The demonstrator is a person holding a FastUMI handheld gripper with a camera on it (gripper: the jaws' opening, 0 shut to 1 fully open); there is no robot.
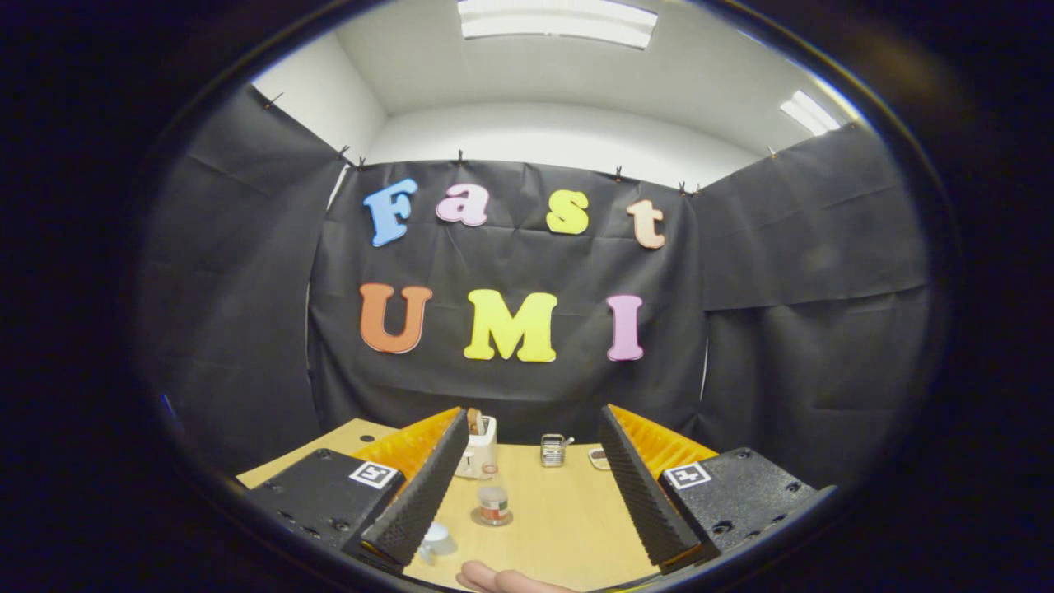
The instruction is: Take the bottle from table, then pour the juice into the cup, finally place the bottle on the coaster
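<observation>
Gripper (527, 502) wide open, holds nothing, lower centre of frame. Small clear bottle with dark juice (493, 504) stands upright on a round grey coaster (492, 518), between the fingers, slightly left of midline. White cup (436, 539) touches left fingertip on light wooden table (560, 527).

No readable text on the desk (568, 527) items; each side of the claw (535, 519) carries a square coded marker (372, 473), not legible.
</observation>
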